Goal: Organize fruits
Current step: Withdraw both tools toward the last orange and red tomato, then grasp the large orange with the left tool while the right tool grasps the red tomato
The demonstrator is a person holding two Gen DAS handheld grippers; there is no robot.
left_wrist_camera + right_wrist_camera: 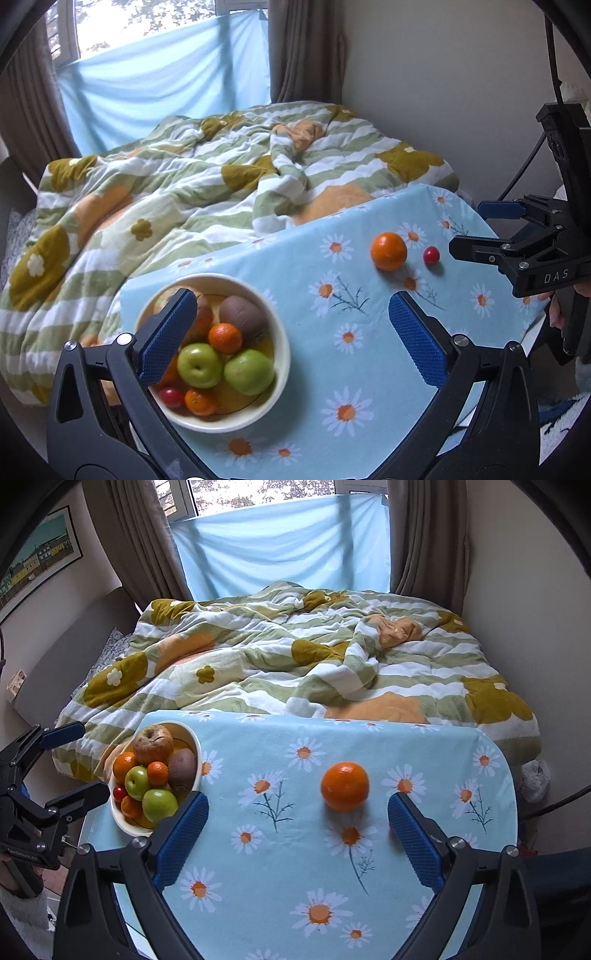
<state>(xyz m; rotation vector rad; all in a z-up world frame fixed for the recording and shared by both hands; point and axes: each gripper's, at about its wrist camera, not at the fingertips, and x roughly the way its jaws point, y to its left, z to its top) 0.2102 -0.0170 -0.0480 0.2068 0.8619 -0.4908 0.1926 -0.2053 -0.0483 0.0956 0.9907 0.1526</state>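
Observation:
A cream bowl (280,354) (195,746) at the table's left holds green apples (199,365), small oranges, a kiwi (243,317), a brown apple (153,744) and a cherry tomato. An orange (388,251) (344,785) and a cherry tomato (431,255) lie loose on the table to the right. My left gripper (291,339) is open and empty, its left finger over the bowl. My right gripper (297,834) is open and empty, just short of the orange; it also shows in the left wrist view (469,229). The loose tomato is hidden in the right wrist view.
The small table wears a light blue daisy cloth (295,867). A bed with a green, white and orange flowered quilt (295,657) stands right behind it. Curtains and a window are at the back. A wall lies to the right.

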